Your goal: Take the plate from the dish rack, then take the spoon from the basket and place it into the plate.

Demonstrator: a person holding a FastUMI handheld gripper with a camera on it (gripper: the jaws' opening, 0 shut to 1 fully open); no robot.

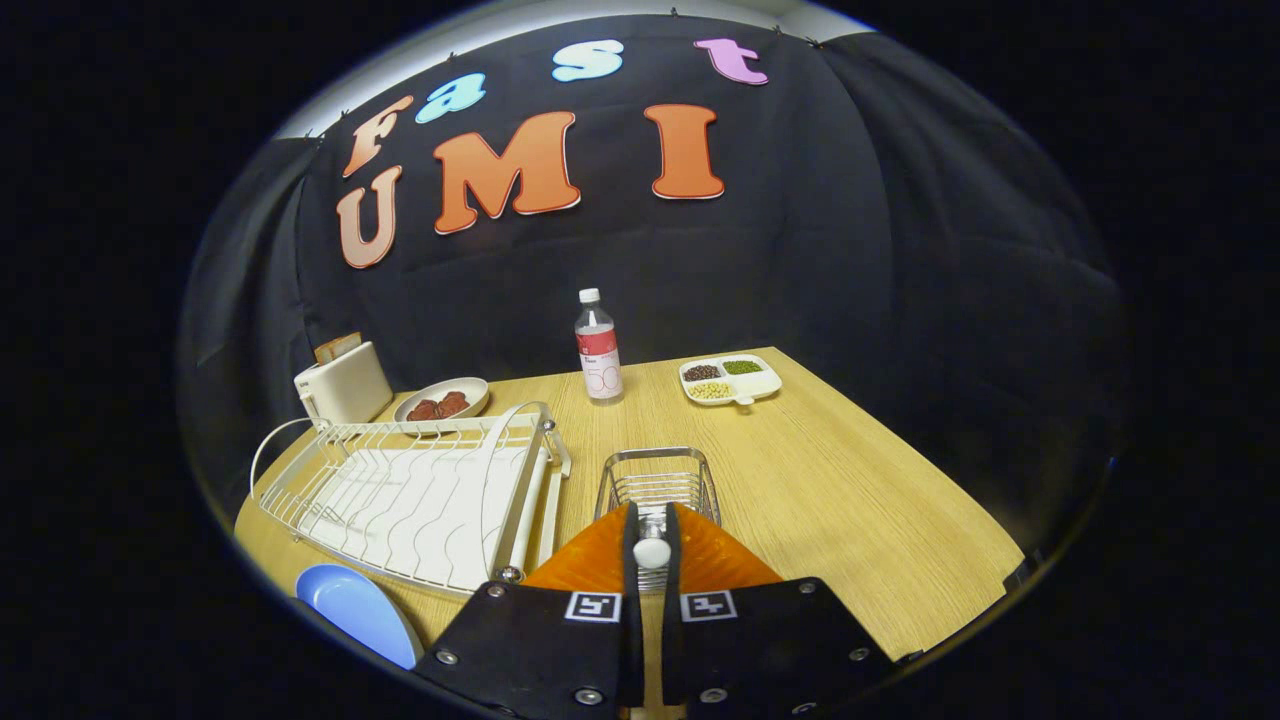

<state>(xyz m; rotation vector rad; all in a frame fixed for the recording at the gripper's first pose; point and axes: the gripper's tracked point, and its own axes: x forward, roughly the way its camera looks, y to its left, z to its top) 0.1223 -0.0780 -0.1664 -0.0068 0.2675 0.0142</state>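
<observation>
Jaws (652, 545) pinched on spoon (652, 552) above basket (657, 480), plate (360, 610) on surface w/ rack (410, 490) between; risk: thin grip, spoon could twist/slip en route.

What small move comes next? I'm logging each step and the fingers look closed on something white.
Probably lift straight up: the gripper is shut on the spoon over the basket, and the blue plate already lies on the table beside the dish rack.
</observation>
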